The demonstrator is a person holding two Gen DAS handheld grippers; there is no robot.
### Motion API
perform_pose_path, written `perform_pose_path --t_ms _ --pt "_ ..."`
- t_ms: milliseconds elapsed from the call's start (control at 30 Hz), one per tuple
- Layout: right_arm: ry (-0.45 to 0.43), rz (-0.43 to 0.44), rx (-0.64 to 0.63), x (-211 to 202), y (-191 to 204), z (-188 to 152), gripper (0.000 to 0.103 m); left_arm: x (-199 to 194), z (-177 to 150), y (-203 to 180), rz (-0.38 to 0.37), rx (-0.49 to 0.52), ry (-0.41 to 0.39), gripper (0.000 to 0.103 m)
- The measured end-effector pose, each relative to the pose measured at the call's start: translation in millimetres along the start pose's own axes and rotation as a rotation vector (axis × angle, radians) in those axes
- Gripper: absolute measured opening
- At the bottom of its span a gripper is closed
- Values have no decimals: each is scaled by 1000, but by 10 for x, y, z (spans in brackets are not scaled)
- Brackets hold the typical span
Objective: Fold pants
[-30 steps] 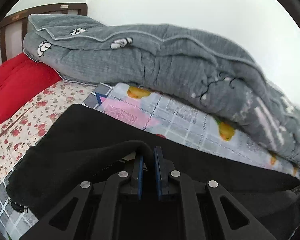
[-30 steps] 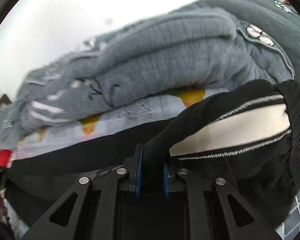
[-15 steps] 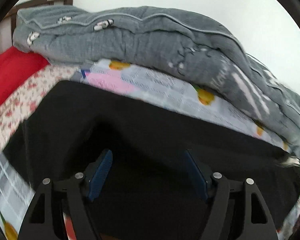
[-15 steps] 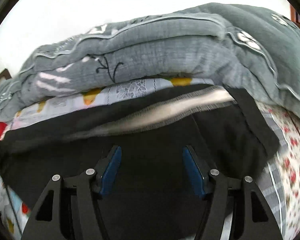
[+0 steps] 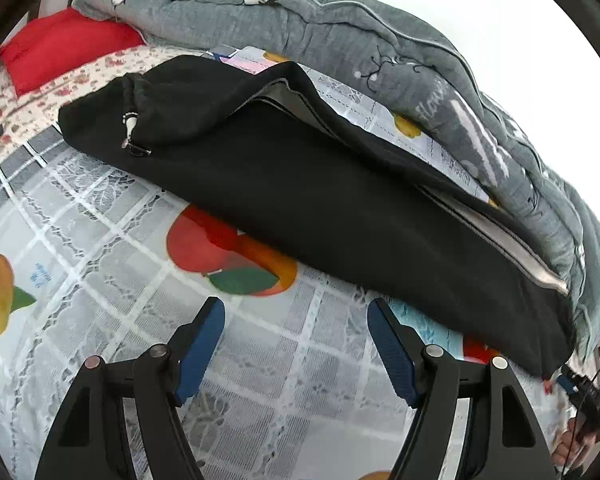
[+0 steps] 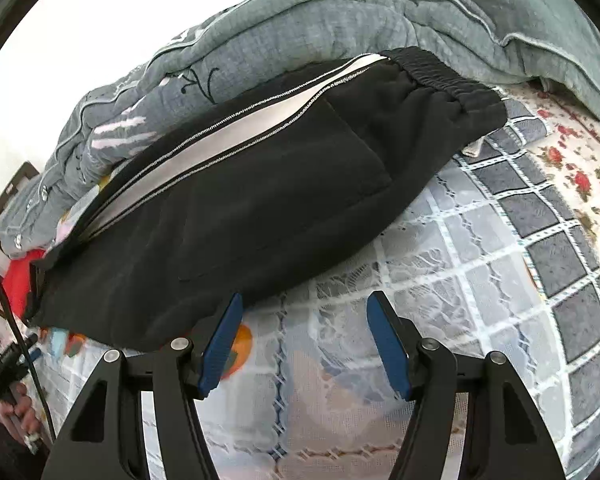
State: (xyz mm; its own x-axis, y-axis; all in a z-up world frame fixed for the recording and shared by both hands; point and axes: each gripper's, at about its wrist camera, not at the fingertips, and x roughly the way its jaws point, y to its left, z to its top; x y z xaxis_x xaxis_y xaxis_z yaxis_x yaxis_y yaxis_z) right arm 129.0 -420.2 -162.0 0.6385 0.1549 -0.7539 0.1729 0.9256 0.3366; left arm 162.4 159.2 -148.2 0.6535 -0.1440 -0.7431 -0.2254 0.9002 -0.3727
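On the bed, the only writing was pale cursive script stitched into the grey quilt (image 5: 380,44), too warped to read. That quilt was a thick, crinkle-textured fabric with piped seams and small white embroidered motifs, heaped along the far side. The black pants (image 5: 320,200) lay folded lengthwise into a long, soft, matte band across a fruit-print sheet (image 5: 100,248) with a lacy white grid, their far edge against the quilt. A white side stripe (image 6: 228,136) edged with zigzag stitching ran along the upper leg, a patch pocket showed below it, and the gathered elastic waistband (image 6: 440,76) sat at one end; at the other, a drawstring (image 5: 130,124) with a metal tip hung over the cloth. A red pillow (image 5: 60,48) and a floral sheet (image 6: 572,168) lay beyond. Both claws had just been opening: the left gripper (image 5: 296,344) and the right gripper (image 6: 304,344) stood with blue ribbed pads apart, nothing between them, just short of the pants' near edge.
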Motion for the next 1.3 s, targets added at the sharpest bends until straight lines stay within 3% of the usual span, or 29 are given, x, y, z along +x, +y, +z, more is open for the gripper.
perform_pose_path --t_ms 100,233,300,400,433,467,500,567,667,800,1033,1167,1300 --pt "18 33 31 154 1 123 63 165 193 101 -48 -85 -4 70" --pt "31 9 68 371 0 344 50 421 463 185 -106 -154 -3 66" --pt "31 9 113 463 -34 450 43 516 562 218 -100 -169 -19 62" --pt "19 18 206 555 -100 583 42 599 646 270 -77 -231 -40 51" --pt "12 32 216 592 -108 616 42 614 668 274 -71 -242 -41 44" --pt "5 39 219 622 -105 637 39 638 689 284 -39 -246 -34 28" --pt "-1 28 225 629 -111 638 23 653 702 277 -1 -236 -23 22" --pt "3 23 217 610 -107 635 14 631 708 284 10 -217 -12 15" --pt "-55 68 215 398 -127 576 11 487 655 212 27 -142 -25 12" --pt "-107 49 188 72 -168 400 11 258 502 148 27 -87 -26 11" --pt "-103 35 198 -396 -427 24 11 -152 36 124 20 7 20 11" --pt "-107 42 235 -641 -659 -220 10 -407 -275 158 -8 -10 24 11" --pt "-130 -14 214 -869 -763 -441 8 -625 -575 194 -24 -19 34 11"
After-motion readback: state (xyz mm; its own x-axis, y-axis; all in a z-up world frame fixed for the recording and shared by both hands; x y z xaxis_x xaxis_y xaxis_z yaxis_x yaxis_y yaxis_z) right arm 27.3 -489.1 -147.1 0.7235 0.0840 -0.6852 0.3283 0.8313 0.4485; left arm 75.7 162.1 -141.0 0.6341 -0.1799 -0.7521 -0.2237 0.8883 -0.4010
